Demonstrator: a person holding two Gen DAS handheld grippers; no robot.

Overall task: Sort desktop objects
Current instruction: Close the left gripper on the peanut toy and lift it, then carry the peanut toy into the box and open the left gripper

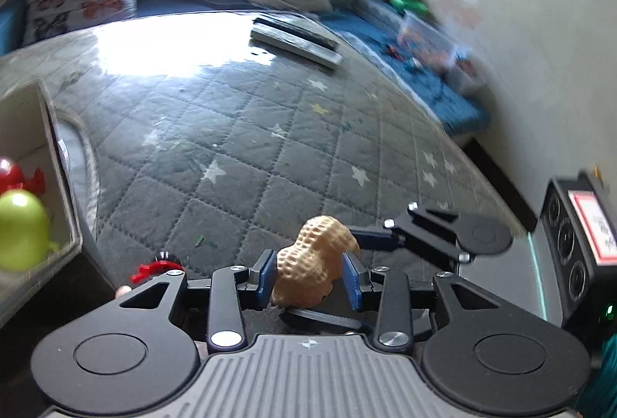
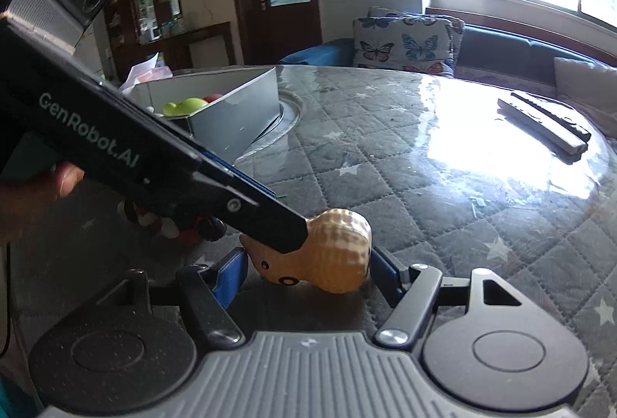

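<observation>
Right now both claws meet at one peanut-shaped toy (image 1: 317, 261), which sits near the front edge of the quilted table (image 1: 239, 132). The left claw (image 1: 311, 281) brackets its narrow end, blue pads spread with a visible gap on the right side, so it looks like a loosened hold rather than a pinch. The right claw (image 2: 304, 273) brackets the fatter end, its pads also spread and standing just off the shell. That pairing reads as a handover, one side letting go while the other lines up.

Off to the left stands a grey bin (image 2: 231, 109) already holding a green toy (image 1: 21, 229) and a red toy (image 1: 9, 173), so it is probably the sorting target. A small red-and-black toy (image 1: 154, 265) lies just beside the left claw. Between the peanut toy and the bin the cloth is bare. Two remote controls (image 1: 297, 42) lie well apart on the far side.
</observation>
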